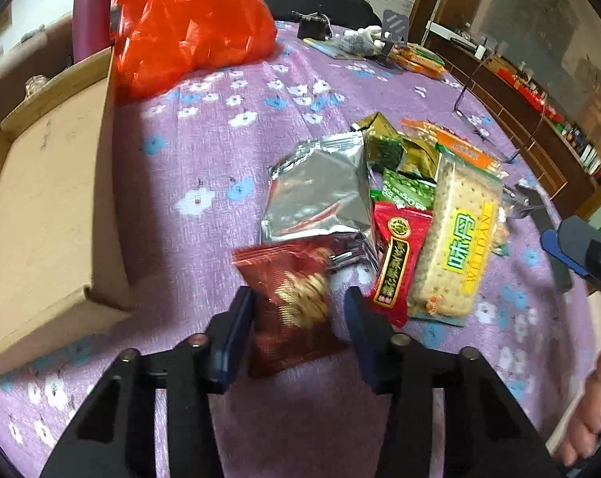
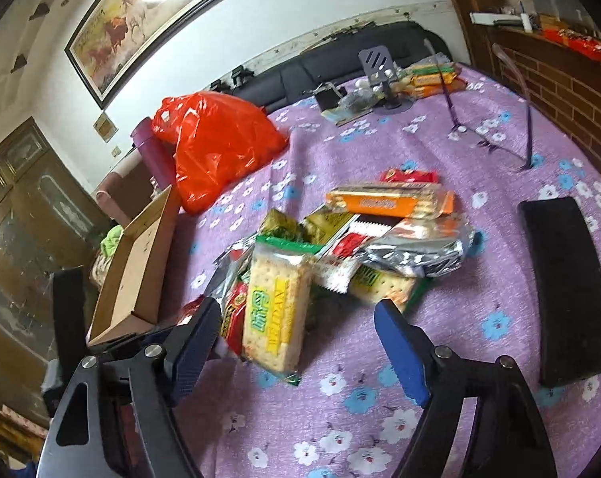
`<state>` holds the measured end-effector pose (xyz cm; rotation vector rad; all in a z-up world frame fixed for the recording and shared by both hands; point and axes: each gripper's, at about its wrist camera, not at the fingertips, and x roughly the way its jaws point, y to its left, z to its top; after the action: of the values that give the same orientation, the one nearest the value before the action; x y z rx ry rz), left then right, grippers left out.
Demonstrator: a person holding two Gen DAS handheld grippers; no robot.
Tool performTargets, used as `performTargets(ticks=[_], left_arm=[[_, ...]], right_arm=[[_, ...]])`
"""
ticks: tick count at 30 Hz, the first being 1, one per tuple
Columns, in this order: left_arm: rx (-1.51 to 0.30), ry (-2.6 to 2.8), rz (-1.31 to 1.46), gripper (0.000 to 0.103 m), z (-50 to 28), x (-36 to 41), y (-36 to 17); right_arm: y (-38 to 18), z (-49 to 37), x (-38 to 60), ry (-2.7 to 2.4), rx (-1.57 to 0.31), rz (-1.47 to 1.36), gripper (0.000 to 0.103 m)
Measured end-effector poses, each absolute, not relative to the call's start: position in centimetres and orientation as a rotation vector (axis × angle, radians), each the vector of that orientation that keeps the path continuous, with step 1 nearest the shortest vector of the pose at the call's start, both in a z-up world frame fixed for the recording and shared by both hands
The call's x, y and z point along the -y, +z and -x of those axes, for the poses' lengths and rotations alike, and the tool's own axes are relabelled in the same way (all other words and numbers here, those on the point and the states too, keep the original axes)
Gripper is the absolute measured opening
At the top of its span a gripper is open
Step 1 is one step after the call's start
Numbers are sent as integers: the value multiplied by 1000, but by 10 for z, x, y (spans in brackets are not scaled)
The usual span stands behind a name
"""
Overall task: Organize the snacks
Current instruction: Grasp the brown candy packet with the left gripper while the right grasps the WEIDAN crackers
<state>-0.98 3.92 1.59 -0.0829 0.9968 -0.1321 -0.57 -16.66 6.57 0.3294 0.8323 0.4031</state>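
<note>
Nearest in the left wrist view, a dark red snack packet point(image 1: 292, 306) is seen between the blue fingers of the left gripper point(image 1: 300, 298); the left pad touches its edge, while a gap shows at the right pad, so a firm pinch cannot be confirmed. The right gripper point(image 2: 296, 318) is held spread above the table point(image 2: 480, 279), nothing between its fingers. Just beyond, the snack pile is heaped near the table's middle: a cracker pack point(image 2: 278, 310) with a yellow label, a slim red packet point(image 1: 396, 263) beside it, a silver foil bag point(image 1: 320, 195), green packets point(image 1: 384, 143) and an orange cracker pack point(image 2: 388, 201). An open cardboard box point(image 1: 41, 207) lies at the table's left edge. A red plastic bag point(image 1: 185, 24) sits behind it, with a purple bottle point(image 1: 89, 8) alongside.
</note>
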Motion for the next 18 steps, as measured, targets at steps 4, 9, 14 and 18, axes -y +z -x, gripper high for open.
performTargets(ticks=[4, 9, 14, 18], left_arm=[[-983, -128, 58, 29, 12, -40, 16], [-986, -145, 77, 29, 23, -48, 19], [-961, -145, 103, 29, 32, -56, 27], [-945, -145, 116, 29, 38, -62, 33]], right_arm=[[56, -2, 157, 395, -885, -311, 83], [41, -13, 138, 375, -958, -243, 73], [27, -28, 126, 352, -1001, -239, 64], [28, -31, 112, 356, -992, -199, 63]])
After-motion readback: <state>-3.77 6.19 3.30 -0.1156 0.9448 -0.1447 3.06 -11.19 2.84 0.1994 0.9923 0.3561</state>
